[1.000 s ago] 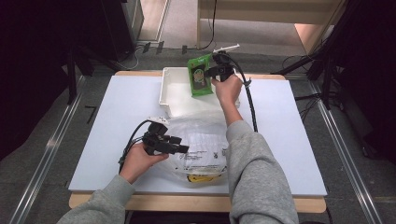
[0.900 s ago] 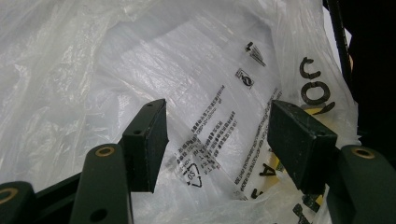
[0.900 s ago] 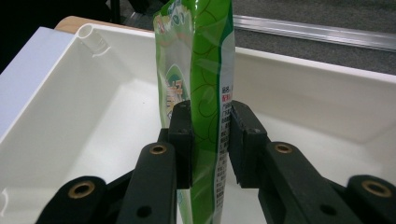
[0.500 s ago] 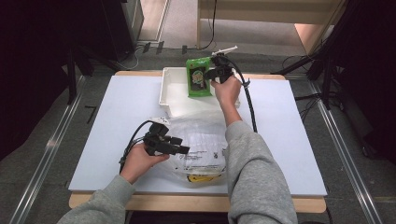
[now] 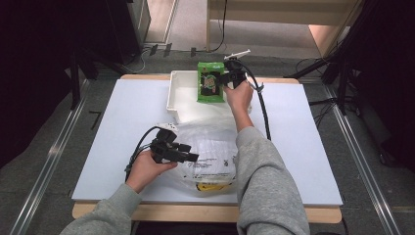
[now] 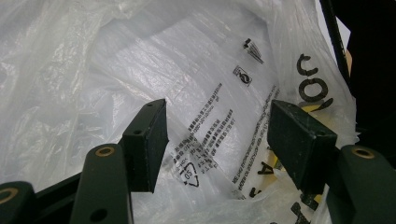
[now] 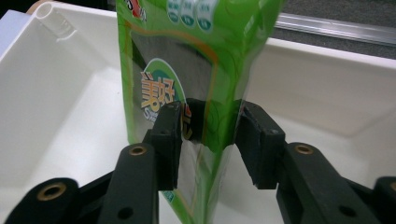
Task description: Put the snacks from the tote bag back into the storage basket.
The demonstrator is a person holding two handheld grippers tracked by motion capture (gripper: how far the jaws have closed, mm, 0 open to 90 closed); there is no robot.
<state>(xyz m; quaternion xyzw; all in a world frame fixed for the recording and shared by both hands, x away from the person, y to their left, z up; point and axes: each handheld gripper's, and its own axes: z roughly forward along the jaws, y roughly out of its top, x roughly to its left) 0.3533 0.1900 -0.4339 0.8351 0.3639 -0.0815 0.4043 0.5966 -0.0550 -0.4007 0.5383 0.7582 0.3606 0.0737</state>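
1. Between your right gripper's (image 7: 205, 140) open jaws stood the green packet (image 7: 187, 70), upright over the white tray (image 7: 60, 116), its long axis running up and away from the jaws.
2. You had just been opening those jaws; in the right gripper view the packet's lower part sat between the pads (image 7: 168, 140), and I judged them no longer pressing it.
3. Your right hand (image 5: 238, 95) was the nearer one by far; the packet lay well away from your left gripper (image 5: 178, 152).
4. Your left gripper hung with its jaws wide apart and nothing between them, just over the clear plastic bag (image 6: 140, 60).
5. Backing the right gripper straight off would have left the packet in the tray, in my judgement.
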